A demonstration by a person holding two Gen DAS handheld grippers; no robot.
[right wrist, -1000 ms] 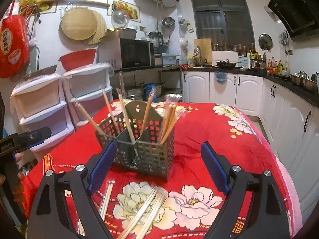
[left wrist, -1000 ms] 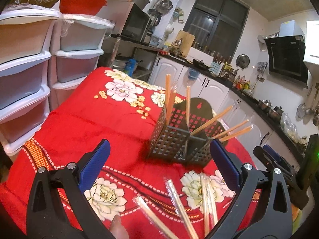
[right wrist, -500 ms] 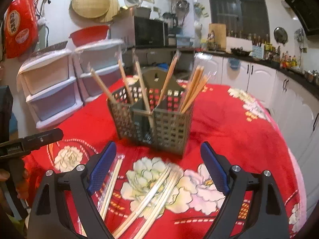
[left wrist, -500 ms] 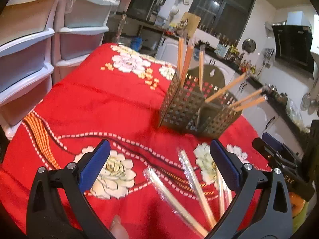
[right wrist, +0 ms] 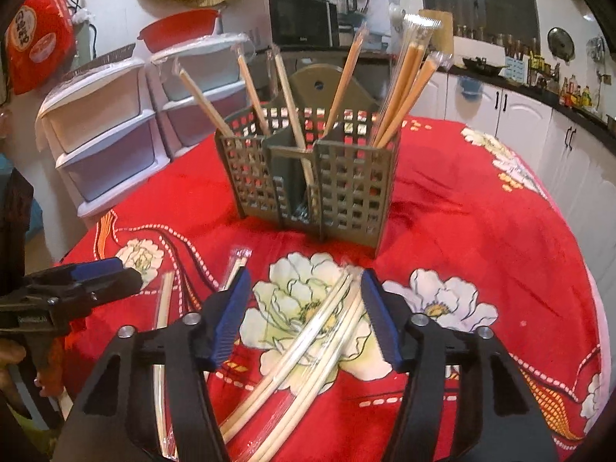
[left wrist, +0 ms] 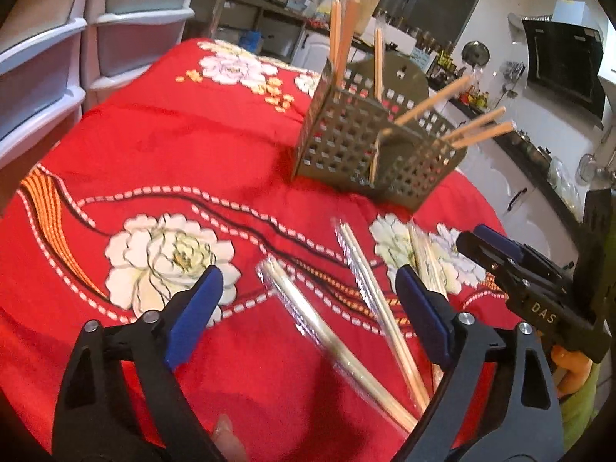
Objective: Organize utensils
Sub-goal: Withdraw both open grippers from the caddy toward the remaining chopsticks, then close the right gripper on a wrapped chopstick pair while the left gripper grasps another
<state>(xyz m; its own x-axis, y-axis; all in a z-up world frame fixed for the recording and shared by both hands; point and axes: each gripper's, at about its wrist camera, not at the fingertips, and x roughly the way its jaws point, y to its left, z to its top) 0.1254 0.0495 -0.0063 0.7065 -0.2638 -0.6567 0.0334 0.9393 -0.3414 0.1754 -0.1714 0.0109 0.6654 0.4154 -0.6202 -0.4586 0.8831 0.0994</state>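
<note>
A grey perforated utensil holder point(left wrist: 369, 146) point(right wrist: 315, 181) stands on the red floral tablecloth point(left wrist: 161, 142) with several wrapped chopsticks upright in it. More wrapped chopstick pairs lie loose on the cloth in front of it. My left gripper point(left wrist: 310, 308) hovers low over one wrapped pair point(left wrist: 323, 342). Its jaws are closing and its pads do not touch the pair. My right gripper point(right wrist: 305, 315) is over a bundle of wrapped pairs point(right wrist: 308, 342). Its jaws are also closing, with the bundle between them and not pressed. Each gripper appears in the other's view, right gripper point(left wrist: 512, 265), left gripper point(right wrist: 77, 281).
White plastic drawer units point(right wrist: 111, 123) stand past the table's left edge. A kitchen counter with white cabinets point(right wrist: 539, 115) runs along the far right. A microwave point(right wrist: 300, 19) and a red bowl point(right wrist: 181, 30) sit behind the holder. Further wrapped pairs point(right wrist: 161, 308) lie near the table's front left.
Both grippers have sunk toward the cloth and tipped downward, so the loose chopsticks now lie between their fingers. The right jaws have narrowed clearly, the left ones slightly.
</note>
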